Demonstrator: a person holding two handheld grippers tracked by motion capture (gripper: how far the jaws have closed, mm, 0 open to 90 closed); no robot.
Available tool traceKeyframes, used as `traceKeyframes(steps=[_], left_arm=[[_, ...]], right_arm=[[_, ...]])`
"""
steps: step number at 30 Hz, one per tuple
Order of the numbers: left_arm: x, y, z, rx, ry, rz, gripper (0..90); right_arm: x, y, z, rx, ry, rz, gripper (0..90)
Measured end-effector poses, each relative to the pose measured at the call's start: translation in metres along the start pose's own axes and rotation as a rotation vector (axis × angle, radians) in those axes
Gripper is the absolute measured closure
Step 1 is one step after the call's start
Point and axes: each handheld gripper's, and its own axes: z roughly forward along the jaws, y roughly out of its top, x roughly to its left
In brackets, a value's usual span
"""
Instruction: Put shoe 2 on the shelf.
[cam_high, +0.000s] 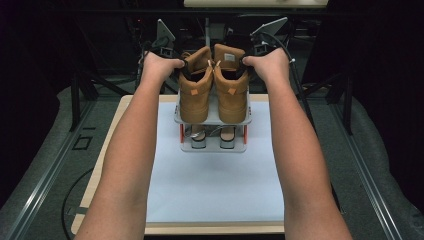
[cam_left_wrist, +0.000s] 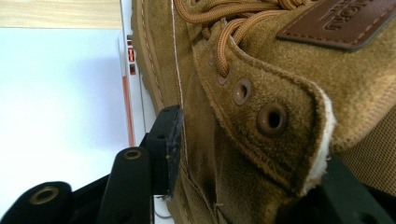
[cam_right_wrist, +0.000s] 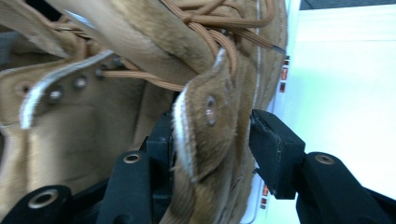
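Two tan suede boots stand side by side on the top shelf of a small grey rack (cam_high: 212, 120) at the far middle of a white mat (cam_high: 215, 185) on the wooden table (cam_high: 100, 165). The left boot (cam_high: 195, 87) and the right boot (cam_high: 231, 85) touch along their inner sides, toes toward the person. The left gripper (cam_high: 175, 64) stands at the outer collar of the left boot; in the left gripper view its jaws are parted, one pad just beside the suede side seam with a thin gap, the collar flap between the jaws and not pinched. The right gripper (cam_high: 248, 61) mirrors it at the right boot's collar; in the right gripper view the eyelet flap sits between the jaws, the outer pad clearly apart from it, so the grip is released. The boots sit close to the shelf's front and side edges, with little margin. A lower shelf holds another pair of shoes (cam_high: 213, 137). Bare mat lies open in front of the rack and on both sides.
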Motion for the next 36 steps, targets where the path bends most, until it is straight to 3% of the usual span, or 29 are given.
traceKeyframes(steps=[6, 22, 36], left_arm=[[0.000, 0.000, -0.007, -0.003, -0.007, 0.006, 52.5], [-0.003, -0.001, -0.027, -0.031, -0.020, 0.010, 50.8], [-0.001, -0.006, -0.050, -0.085, -0.044, 0.017, 48.9]], right_arm=[[-0.002, 0.000, -0.011, -0.018, 0.050, 0.025, 52.8], [-0.008, -0.001, -0.030, -0.060, 0.099, 0.038, 52.8], [-0.010, -0.007, -0.045, -0.072, 0.109, 0.018, 54.6]])
